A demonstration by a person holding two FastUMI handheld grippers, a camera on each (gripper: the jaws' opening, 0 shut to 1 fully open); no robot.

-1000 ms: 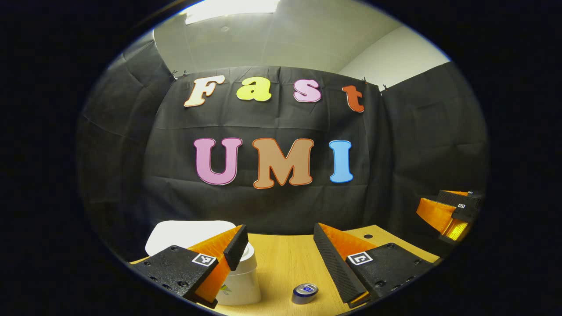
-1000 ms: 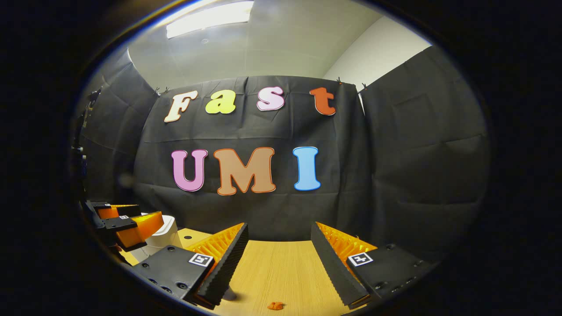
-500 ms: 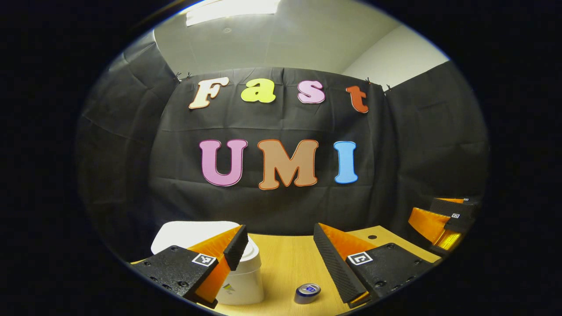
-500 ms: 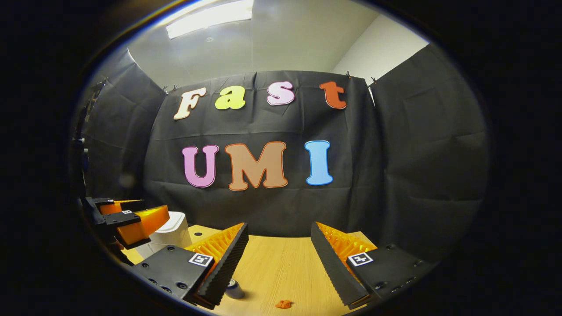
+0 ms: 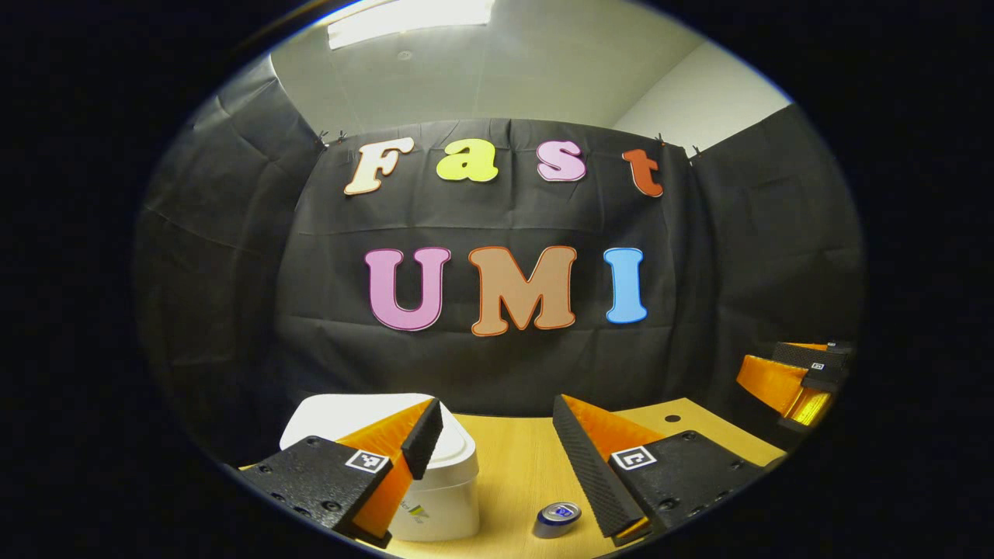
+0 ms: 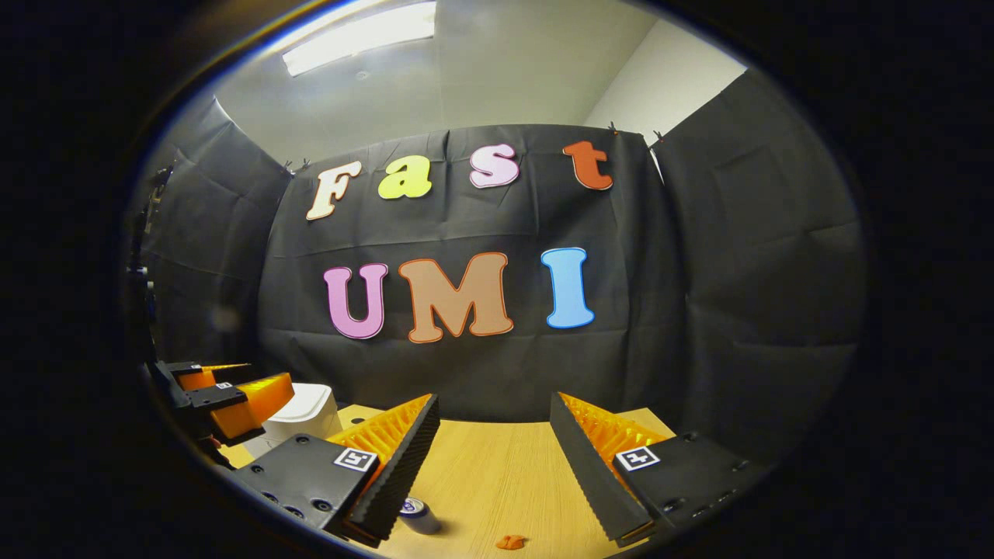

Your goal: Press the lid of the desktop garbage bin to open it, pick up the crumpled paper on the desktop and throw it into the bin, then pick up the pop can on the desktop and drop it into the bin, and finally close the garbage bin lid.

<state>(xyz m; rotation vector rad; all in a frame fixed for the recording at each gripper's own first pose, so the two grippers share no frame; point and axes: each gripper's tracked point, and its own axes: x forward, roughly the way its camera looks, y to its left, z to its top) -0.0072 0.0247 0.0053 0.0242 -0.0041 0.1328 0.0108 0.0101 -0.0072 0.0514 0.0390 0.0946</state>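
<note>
Your left claw (image 5: 497,435) hangs above the wooden worktop (image 5: 512,466) with its fingers spread wide and nothing between them; both fingertips stand off the surface. In the left gripper view, the white garbage bin (image 5: 439,497) sits low at the left, partly hidden behind your left finger (image 5: 423,436), its lid (image 5: 342,407) lying flat and closed. The pop can (image 5: 557,519) stands upright on the worktop just right of the bin, apart from it, near the inner edge of your right-hand finger but not touching it. At the far right edge of that view your other claw (image 5: 800,376) shows, held up above the worktop's corner. A small dark hole (image 5: 672,418) marks the worktop near that back right corner. Your right claw (image 6: 495,435) is likewise spread, holding nothing, raised over the worktop (image 6: 497,473). In the right gripper view the pop can (image 6: 417,512) peeks out beside the tip of the left-hand finger, standing on the wood. A small orange crumpled paper (image 6: 510,542) lies on the worktop at the bottom, between the two fingers' lines and well below their tips, apart from the can. The bin (image 6: 299,411) shows far left at the back, lid down, with the left claw (image 6: 225,392) in front of it and above the worktop. Black cloth (image 6: 699,272) closes the booth behind and to the sides; a ceiling light (image 6: 361,35) glows overhead.
</note>
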